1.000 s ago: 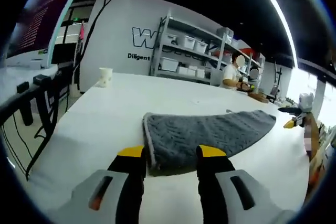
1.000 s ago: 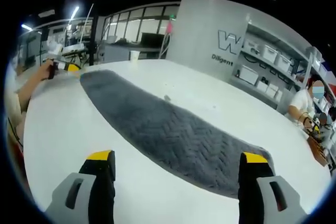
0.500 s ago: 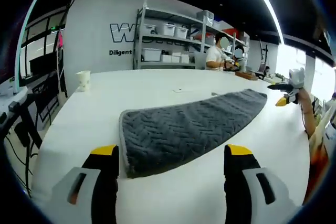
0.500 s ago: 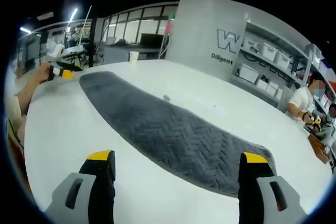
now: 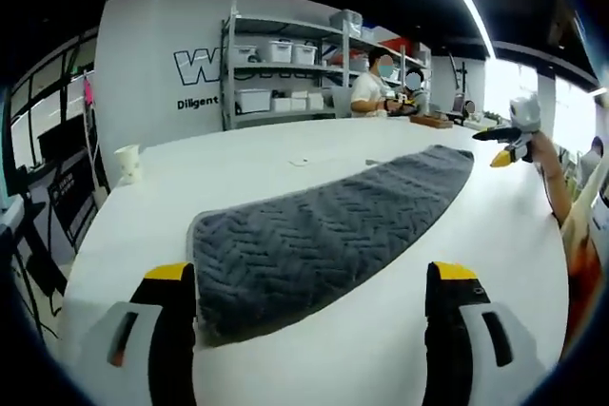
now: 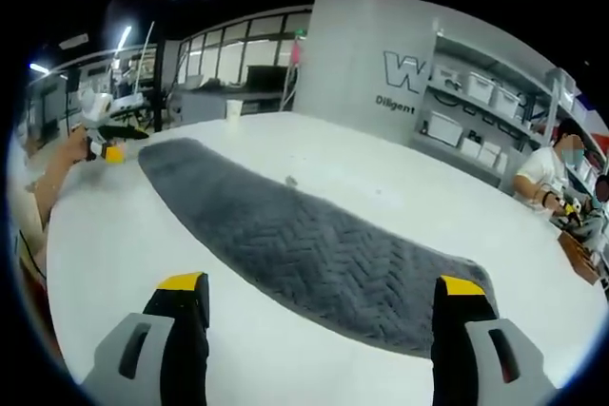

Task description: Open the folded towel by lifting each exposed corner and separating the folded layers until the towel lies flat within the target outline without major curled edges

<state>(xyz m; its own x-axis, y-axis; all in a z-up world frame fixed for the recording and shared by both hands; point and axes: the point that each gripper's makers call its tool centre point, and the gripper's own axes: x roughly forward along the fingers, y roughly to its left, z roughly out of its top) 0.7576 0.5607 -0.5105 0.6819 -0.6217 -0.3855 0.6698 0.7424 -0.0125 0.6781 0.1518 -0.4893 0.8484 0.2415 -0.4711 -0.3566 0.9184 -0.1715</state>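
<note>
A long grey towel (image 5: pixel 324 230) with a herringbone weave lies folded into a narrow strip on the white table (image 5: pixel 238 164). My left gripper (image 5: pixel 309 278) is open, its jaws spread wide over the towel's near end, a little above it. In the right gripper view the same towel (image 6: pixel 304 249) runs from far left to near right. My right gripper (image 6: pixel 324 287) is open and hovers above the other end of the strip. The right gripper (image 5: pixel 501 145) appears far right in the left gripper view; the left gripper (image 6: pixel 107 140) appears far left in the right gripper view.
A paper cup (image 5: pixel 127 163) stands near the table's far edge, also seen as a paper cup (image 6: pixel 233 107). Shelving with white bins (image 5: pixel 276 78) lines the back wall. A person (image 5: pixel 369 83) sits at a bench behind. A small scrap (image 5: pixel 299 162) lies on the table beyond the towel.
My left gripper has opened from a narrow gap to a wide spread and pulled back from the towel's end. The right gripper stays open; its view has barely shifted.
</note>
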